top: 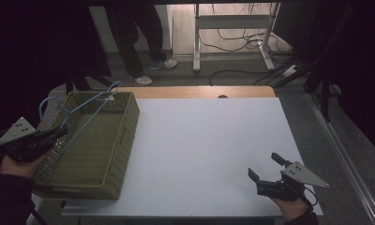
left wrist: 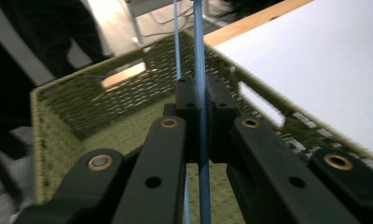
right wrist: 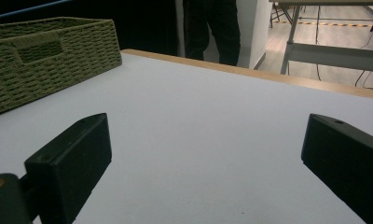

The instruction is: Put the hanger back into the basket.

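A: What is the left gripper (top: 59,132) doing?

B: It sits at about 9 o'clock on the table (top: 209,150), at the near left edge of the green woven basket (top: 111,154). Its two black jaws are pressed together on a thin blue wire hanger (top: 85,107).

A: Where is the hanger?

B: It is over the basket. Its hook curls up at the left, and its long side runs toward the basket's far corner at about 11 o'clock. In the left gripper view the blue wire (left wrist: 199,70) goes straight up between the jaws, with the inside of the basket (left wrist: 72,107) behind it.

A: And the right gripper (top: 266,168)?

B: It is at about 4 o'clock, low over the white table top. Its jaws are wide apart and hold nothing.

A: Who is at the back?

B: A person's legs (top: 138,33) stand on the floor at 12 o'clock, past the table.
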`<state>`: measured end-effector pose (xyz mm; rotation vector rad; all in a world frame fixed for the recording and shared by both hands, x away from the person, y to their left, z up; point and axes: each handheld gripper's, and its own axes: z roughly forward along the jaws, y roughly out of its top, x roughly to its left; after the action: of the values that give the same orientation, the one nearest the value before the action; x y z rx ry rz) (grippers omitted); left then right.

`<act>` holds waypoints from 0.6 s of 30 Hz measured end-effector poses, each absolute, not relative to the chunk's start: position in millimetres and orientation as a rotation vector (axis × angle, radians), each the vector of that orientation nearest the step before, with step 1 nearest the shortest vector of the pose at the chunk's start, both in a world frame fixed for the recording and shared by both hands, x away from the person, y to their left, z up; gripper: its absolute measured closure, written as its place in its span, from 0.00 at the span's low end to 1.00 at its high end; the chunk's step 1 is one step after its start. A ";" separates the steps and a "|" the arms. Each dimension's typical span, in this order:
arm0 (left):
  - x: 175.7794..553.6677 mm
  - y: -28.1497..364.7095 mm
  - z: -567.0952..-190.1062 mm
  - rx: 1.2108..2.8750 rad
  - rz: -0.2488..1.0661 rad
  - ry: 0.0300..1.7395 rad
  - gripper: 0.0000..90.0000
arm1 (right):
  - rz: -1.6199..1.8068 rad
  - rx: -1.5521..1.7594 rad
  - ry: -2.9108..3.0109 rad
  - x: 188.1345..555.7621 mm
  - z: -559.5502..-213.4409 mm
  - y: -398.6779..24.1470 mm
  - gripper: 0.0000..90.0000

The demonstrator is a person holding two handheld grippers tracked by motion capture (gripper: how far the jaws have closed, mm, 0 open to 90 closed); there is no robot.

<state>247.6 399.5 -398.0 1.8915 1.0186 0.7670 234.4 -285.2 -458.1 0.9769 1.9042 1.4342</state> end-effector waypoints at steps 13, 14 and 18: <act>270.6 389.6 -429.5 2.107 0.819 1.009 0.96 | 1.411 0.988 1.921 236.6 -461.9 -285.1 0.02; 272.3 390.9 -435.2 2.116 0.804 1.027 0.96 | 1.410 0.990 1.921 236.3 -462.0 -285.0 0.02; 273.1 391.3 -441.4 2.118 0.786 1.037 0.96 | 1.405 0.986 1.924 236.2 -462.4 -284.4 0.02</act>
<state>273.1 391.3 -441.4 2.1180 1.0369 0.7863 236.2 -284.4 -462.4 0.9860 1.9237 1.4051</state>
